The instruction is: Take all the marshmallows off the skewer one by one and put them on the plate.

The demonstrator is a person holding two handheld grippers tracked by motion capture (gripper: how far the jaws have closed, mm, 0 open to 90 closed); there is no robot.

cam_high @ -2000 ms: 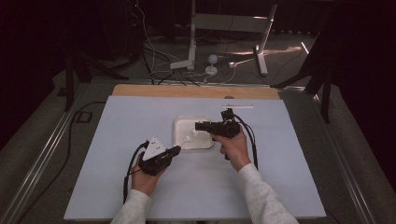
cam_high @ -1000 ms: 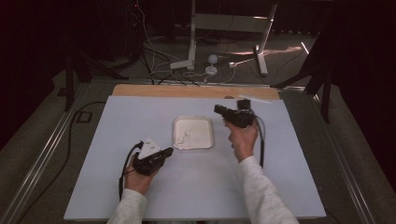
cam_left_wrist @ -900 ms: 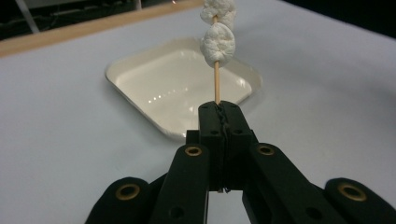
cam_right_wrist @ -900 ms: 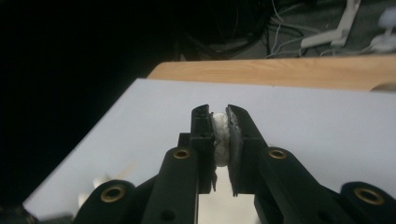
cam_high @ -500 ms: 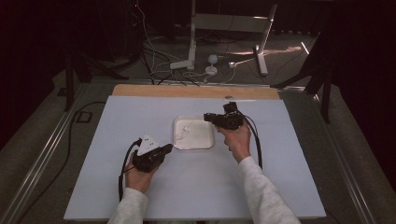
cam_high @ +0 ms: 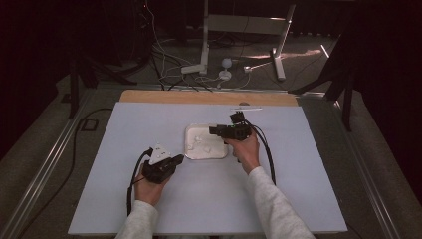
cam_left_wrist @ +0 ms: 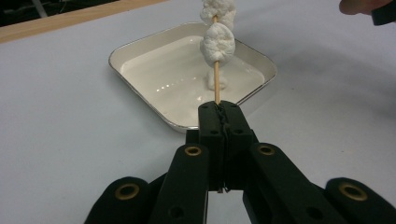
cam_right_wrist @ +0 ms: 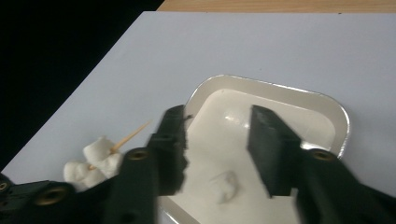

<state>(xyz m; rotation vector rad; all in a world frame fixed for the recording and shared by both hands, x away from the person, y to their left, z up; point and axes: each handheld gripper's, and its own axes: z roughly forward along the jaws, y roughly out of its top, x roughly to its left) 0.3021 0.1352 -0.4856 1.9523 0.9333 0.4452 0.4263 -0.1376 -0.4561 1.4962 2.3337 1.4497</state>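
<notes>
My left gripper [cam_left_wrist: 218, 109] is shut on the lower end of a wooden skewer [cam_left_wrist: 216, 86]. The skewer rises over the near rim of a white square tray [cam_left_wrist: 140, 46] and carries two marshmallows [cam_left_wrist: 217, 42]. In the high view the left gripper [cam_high: 180, 158] sits left of the tray [cam_high: 191, 149]. My right gripper [cam_high: 211, 131] hovers over the tray from the right. Its jaws [cam_right_wrist: 217, 121] have just been opening and grip nothing. A loose marshmallow [cam_right_wrist: 224, 186] lies on the tray floor below them. The skewered marshmallows [cam_right_wrist: 95, 161] show at the lower left of the right gripper view.
The tray rests mid-table on a pale blue-white mat [cam_high: 149, 124]. A wooden strip [cam_high: 164, 97] runs along the far table edge, with a thin white stick [cam_high: 246, 108] next to it. Cables and stand legs [cam_high: 204, 64] lie on the floor beyond.
The right hand came back left and down from beside the tray's right rim to over the tray. The left hand has held still with the skewer for the last second.
</notes>
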